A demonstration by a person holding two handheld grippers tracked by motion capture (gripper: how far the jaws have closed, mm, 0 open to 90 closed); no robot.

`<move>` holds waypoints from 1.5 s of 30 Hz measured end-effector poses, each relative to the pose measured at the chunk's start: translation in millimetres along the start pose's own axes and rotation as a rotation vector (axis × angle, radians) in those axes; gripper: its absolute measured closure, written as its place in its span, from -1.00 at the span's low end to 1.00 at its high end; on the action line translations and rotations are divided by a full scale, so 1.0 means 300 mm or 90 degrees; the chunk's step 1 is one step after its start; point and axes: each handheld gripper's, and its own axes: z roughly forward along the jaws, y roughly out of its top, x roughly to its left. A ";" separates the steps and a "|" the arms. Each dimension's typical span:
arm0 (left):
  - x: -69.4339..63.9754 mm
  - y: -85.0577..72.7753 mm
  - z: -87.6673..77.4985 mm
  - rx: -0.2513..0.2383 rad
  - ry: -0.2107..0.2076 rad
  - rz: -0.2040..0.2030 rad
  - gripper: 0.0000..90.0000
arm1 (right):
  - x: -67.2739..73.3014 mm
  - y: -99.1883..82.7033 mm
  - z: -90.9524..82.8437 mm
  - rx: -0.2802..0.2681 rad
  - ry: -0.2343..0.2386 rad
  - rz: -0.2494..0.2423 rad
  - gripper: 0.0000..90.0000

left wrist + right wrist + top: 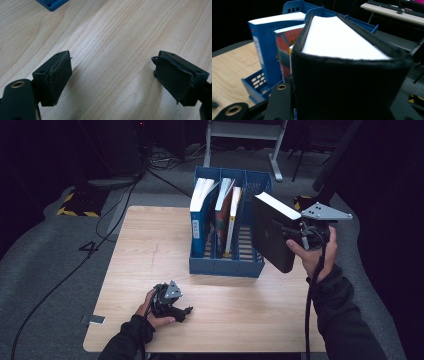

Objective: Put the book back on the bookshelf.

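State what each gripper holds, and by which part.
The right gripper clamps a black hardcover book by its spine edge, beside the blue file rack. The left gripper holds nothing, jaws open over the table.

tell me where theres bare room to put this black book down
Free: the rack's right slot, the bare table left of the rack, and the strip in front, between the rack and the left gripper. Crowded: left and middle slots, which hold the blue book and two thinner books.

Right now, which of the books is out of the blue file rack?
The black book, gripped in the right tongs beside the rack; the blue book and two thinner ones stand inside its slots.
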 end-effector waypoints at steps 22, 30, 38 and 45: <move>-0.002 -0.001 -0.001 0.000 0.000 -0.001 -0.67 | -0.035 0.027 0.184 -0.018 -0.040 0.070 0.18; -0.002 -0.001 -0.001 0.000 -0.001 -0.002 -0.67 | -0.059 0.014 0.238 -0.017 -0.045 0.089 0.19; -0.002 -0.001 -0.001 0.000 -0.001 -0.002 -0.67 | -0.062 0.020 0.286 -0.025 -0.079 0.111 0.18; -0.002 -0.001 -0.001 0.001 -0.001 -0.002 -0.67 | -0.056 0.007 0.344 -0.018 -0.093 0.128 0.18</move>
